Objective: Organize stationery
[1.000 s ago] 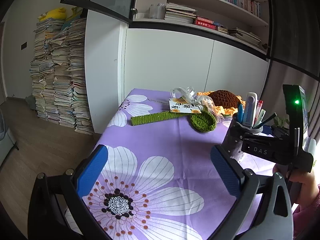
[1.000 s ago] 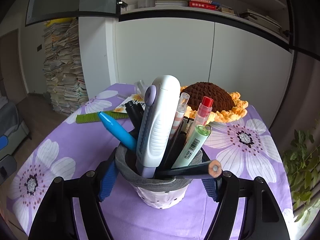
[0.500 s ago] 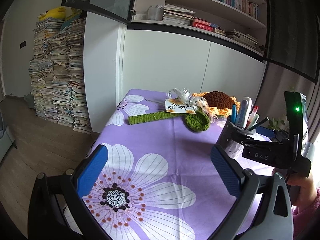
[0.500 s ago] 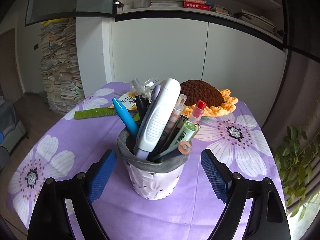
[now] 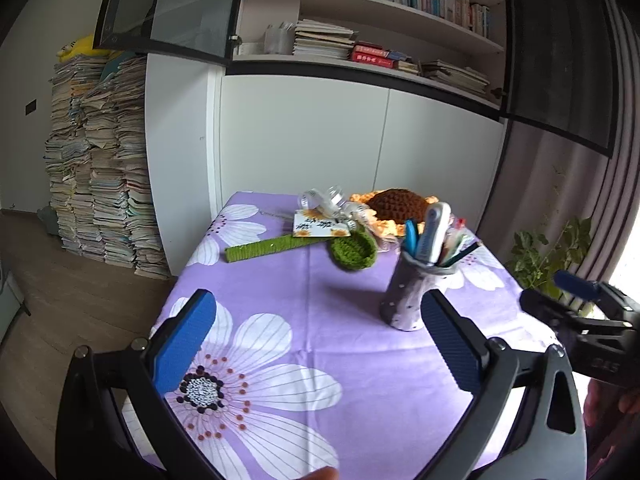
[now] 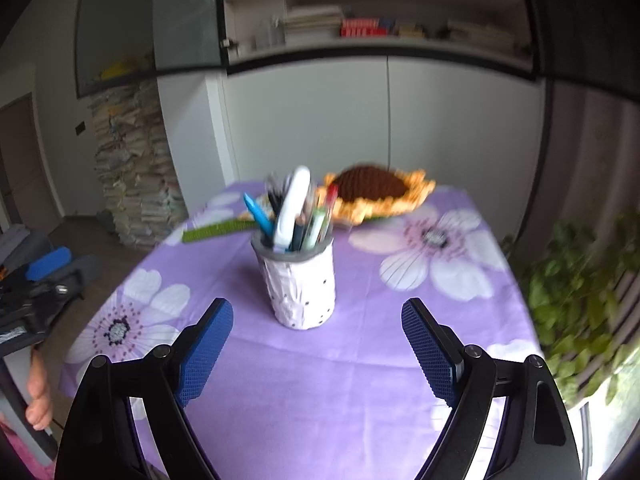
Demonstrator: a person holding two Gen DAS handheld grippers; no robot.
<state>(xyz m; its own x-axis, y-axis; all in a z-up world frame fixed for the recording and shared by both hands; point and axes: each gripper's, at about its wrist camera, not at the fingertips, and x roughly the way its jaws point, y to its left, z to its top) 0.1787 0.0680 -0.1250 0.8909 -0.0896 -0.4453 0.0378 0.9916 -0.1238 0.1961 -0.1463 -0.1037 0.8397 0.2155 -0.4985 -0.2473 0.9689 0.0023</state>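
Note:
A white speckled pen cup (image 6: 298,284) with a grey rim stands upright on the purple flowered tablecloth (image 6: 320,380). It is full of pens, a blue marker and a white utility knife (image 6: 292,204). My right gripper (image 6: 318,322) is open and well back from the cup, with nothing between its blue pads. In the left wrist view the same cup (image 5: 402,300) stands just beyond my right-hand pad. My left gripper (image 5: 316,320) is open and empty above the cloth. The right gripper (image 5: 580,304) shows at that view's right edge.
A crochet sunflower (image 6: 372,188) lies at the back of the table, with a green crochet leaf (image 5: 354,250), a green stem (image 5: 272,248), a card (image 5: 320,228) and ribbon beside it. A potted plant (image 6: 580,300) stands off the right edge. Paper stacks (image 5: 100,168) rise at the left.
The right gripper opened off the pen cup and drew back from it; the cup now stands free on the cloth. The left gripper drew back and rose a little.

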